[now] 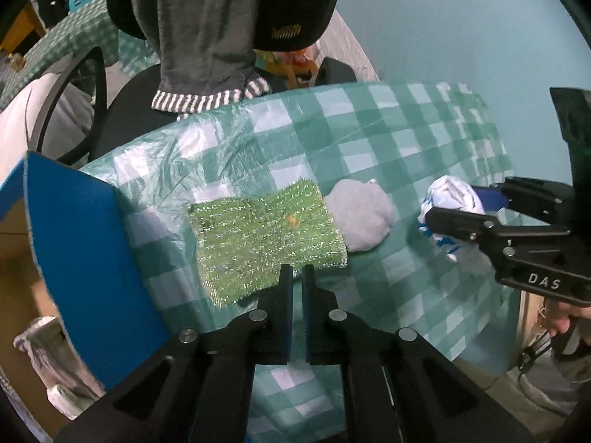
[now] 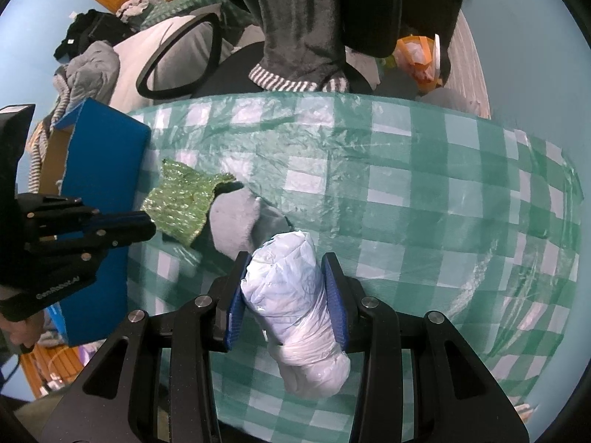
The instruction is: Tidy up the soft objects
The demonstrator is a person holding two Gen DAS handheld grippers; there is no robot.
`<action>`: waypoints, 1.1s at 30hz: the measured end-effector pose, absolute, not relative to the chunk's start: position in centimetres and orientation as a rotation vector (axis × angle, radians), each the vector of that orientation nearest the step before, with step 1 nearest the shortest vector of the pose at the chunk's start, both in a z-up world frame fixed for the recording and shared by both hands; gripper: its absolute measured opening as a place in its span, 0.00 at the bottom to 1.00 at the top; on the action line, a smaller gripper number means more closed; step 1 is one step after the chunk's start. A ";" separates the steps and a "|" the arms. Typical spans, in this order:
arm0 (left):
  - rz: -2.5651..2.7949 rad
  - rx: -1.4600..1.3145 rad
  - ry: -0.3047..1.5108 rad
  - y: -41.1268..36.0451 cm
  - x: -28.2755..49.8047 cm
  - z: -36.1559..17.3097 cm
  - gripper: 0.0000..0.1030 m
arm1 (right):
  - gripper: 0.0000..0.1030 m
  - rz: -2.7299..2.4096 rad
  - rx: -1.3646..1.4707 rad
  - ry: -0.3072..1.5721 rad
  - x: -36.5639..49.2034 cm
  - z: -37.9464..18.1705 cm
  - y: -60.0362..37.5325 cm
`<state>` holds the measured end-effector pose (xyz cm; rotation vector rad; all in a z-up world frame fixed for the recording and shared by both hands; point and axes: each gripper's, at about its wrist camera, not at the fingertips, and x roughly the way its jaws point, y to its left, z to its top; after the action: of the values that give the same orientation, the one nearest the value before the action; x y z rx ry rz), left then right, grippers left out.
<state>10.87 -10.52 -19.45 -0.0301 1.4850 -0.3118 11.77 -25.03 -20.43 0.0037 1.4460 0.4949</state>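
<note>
A glittery green scrub cloth (image 1: 258,236) lies partly lifted off the checked tablecloth (image 1: 406,129). My left gripper (image 1: 296,271) is shut on its near edge; in the right wrist view the green scrub cloth (image 2: 181,203) hangs crumpled and tilted from the left gripper (image 2: 149,221). A grey soft bundle (image 1: 360,217) rests just beside the cloth, touching it. My right gripper (image 2: 286,288) is shut on a rolled white plastic bag (image 2: 291,302), held above the tablecloth (image 2: 443,203). From the left wrist view the right gripper (image 1: 461,206) sits to the right with the white plastic bag (image 1: 450,192) in it.
An open blue cardboard box (image 1: 85,258) stands at the table's left edge, next to the green cloth. A chair draped with a grey garment (image 2: 295,18) is behind the table's far edge. A person's hand (image 1: 561,321) grips the right handle. An orange bag (image 2: 417,55) sits on the floor beyond.
</note>
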 end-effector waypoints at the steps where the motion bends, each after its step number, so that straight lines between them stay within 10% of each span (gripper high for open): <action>1: -0.312 -0.035 1.480 -10.5 10.8 -19.2 0.04 | 0.37 0.497 0.006 1.440 11.7 -20.2 -24.9; 7: -0.290 -0.014 1.450 -10.6 10.6 -18.3 0.04 | 0.37 0.506 0.014 1.420 11.2 -19.3 -24.6; 13: -0.285 0.073 1.437 -11.2 10.3 -19.0 0.50 | 0.37 0.505 0.030 1.418 10.9 -19.0 -24.7; 33: -0.313 0.165 1.483 -13.1 11.3 -22.3 0.64 | 0.37 0.491 0.044 1.432 11.1 -19.1 -25.5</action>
<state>11.35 -13.06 -22.28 0.1649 1.4829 -0.3125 11.15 -25.49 -19.07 0.0438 1.4316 0.4906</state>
